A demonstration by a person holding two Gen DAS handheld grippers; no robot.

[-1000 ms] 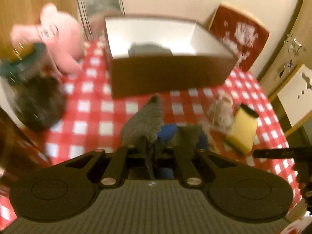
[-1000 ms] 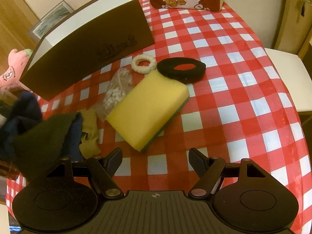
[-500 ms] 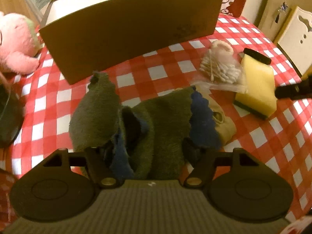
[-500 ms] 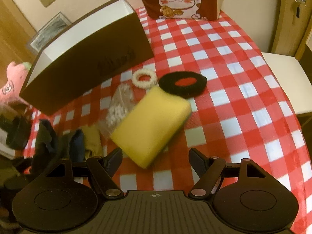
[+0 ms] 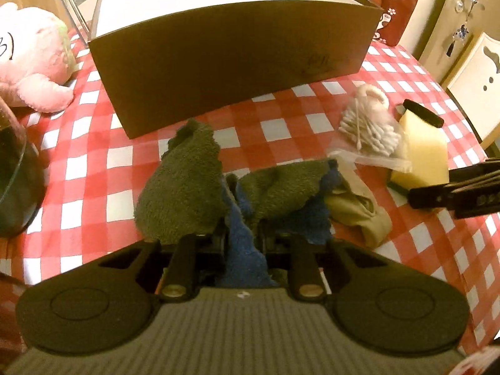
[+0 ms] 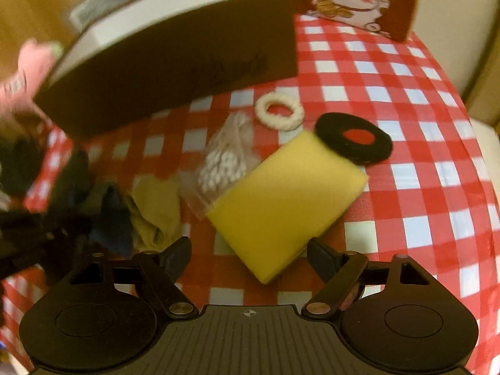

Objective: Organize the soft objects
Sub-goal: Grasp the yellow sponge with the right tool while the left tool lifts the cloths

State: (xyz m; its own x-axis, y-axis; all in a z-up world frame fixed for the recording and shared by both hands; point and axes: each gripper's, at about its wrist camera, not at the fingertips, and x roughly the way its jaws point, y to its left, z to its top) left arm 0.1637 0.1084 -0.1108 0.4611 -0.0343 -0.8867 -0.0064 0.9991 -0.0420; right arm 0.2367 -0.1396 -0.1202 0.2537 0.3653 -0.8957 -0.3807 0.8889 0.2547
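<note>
My left gripper [image 5: 242, 218] is closing on the blue cloth [image 5: 243, 250], seemingly pinching it, on the checked table [image 5: 93, 168]. My right gripper [image 6: 250, 256] is opening above the yellow sponge [image 6: 281, 206].

A table with a red-and-white checked cloth [image 6: 390, 100] carries everything. On it, ahead of the tongs, stands a brown box [image 5: 231, 59]. Nearer to them lie green and blue towels [image 5: 184, 187], a beige cloth [image 5: 359, 212], a bag of cotton swabs [image 6: 225, 162], a yellow sponge [image 6: 281, 206], a white ring [image 6: 278, 114] and a black disc [image 6: 353, 139]. A pink plush toy [image 5: 28, 65] lies far left.
</note>
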